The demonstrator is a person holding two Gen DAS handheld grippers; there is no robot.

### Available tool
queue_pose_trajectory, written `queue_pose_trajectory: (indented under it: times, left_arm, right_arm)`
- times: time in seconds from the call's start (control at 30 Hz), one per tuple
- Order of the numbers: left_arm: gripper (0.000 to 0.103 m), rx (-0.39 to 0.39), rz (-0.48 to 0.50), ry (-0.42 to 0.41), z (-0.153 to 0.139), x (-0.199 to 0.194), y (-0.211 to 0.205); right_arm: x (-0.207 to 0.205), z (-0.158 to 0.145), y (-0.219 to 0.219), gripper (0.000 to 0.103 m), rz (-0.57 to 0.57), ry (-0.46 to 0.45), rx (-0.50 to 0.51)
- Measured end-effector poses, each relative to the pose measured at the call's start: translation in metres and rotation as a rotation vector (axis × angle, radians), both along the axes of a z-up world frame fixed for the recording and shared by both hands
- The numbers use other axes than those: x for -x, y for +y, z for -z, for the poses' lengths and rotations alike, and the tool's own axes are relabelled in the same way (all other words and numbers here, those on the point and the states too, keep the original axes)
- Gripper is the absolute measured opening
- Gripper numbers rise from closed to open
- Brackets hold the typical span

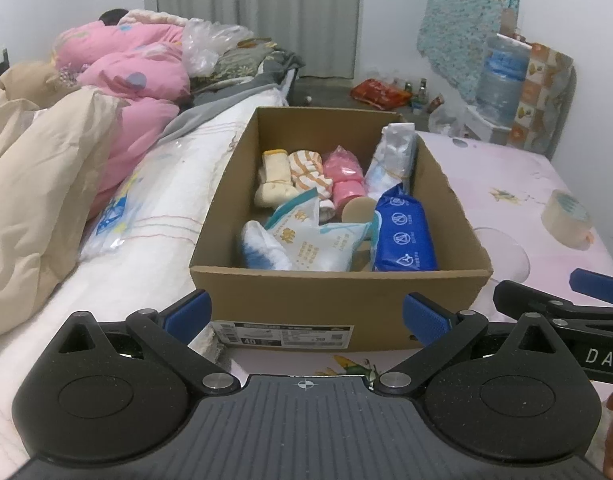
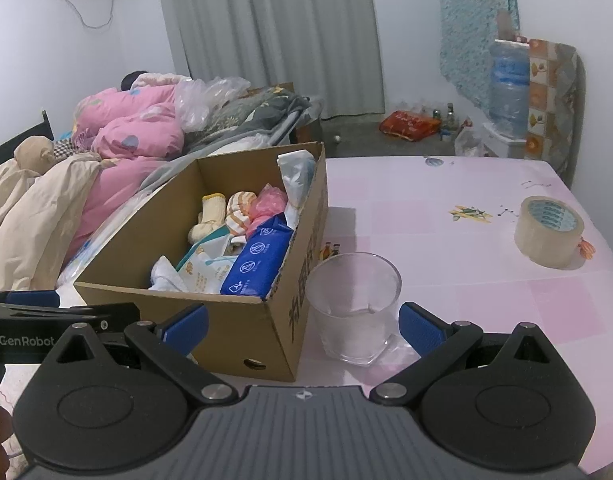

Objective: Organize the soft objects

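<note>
- From the left wrist view, the left gripper [image 1: 306, 314] hangs just in front of the cardboard box [image 1: 338, 300], its 2 blue-padded jaws spread wide with nothing between them.
- The box sits on a table [image 1: 506, 184] covered in a pink cloth, pushed up against a bed heaped with a pink quilt [image 1: 122, 64] and a beige duvet [image 1: 38, 176].
- Inside the box lie the soft things: cream socks [image 1: 275, 178], striped socks [image 1: 308, 170], a pink bag [image 1: 343, 174], a white cotton pack [image 1: 318, 240], a blue wipes pack [image 1: 404, 236] and a white packet [image 1: 392, 152] leaning on the right wall.
- A roll of tape [image 1: 568, 216] rests on the table well to the right of the box.
- The right gripper's arm [image 1: 554, 308] pokes in at the right edge.
- From the right wrist view, the right gripper [image 2: 302, 328] faces the near right corner of the box [image 2: 242, 320], its jaws spread and holding nothing.
- A clear plastic cup [image 2: 354, 304] stands upright just beside the box's right wall, ahead of and between the spread jaws; I cannot tell whether either pad touches it.
- The blue wipes pack [image 2: 258, 262] and the socks [image 2: 208, 216] show over the box's rim.
- The tape roll [image 2: 548, 232] sits well apart on the right, and a water jug [image 2: 508, 84] stands beyond the table.
</note>
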State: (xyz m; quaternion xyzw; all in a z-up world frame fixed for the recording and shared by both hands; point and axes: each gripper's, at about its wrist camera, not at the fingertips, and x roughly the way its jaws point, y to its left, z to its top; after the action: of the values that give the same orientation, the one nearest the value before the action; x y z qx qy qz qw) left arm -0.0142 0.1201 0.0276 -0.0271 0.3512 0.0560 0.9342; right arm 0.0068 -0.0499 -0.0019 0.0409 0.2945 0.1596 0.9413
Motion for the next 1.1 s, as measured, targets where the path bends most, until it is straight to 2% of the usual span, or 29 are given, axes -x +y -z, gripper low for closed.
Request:
queue_pose_trajectory:
  times: [1.1]
  left_arm:
    - [0.102,0.006,-0.008,0.010,0.0007,0.0012,0.0023]
  right_arm:
    - [-0.0018,0.0014,0.0033,0.062,-0.004,0.014,0.005]
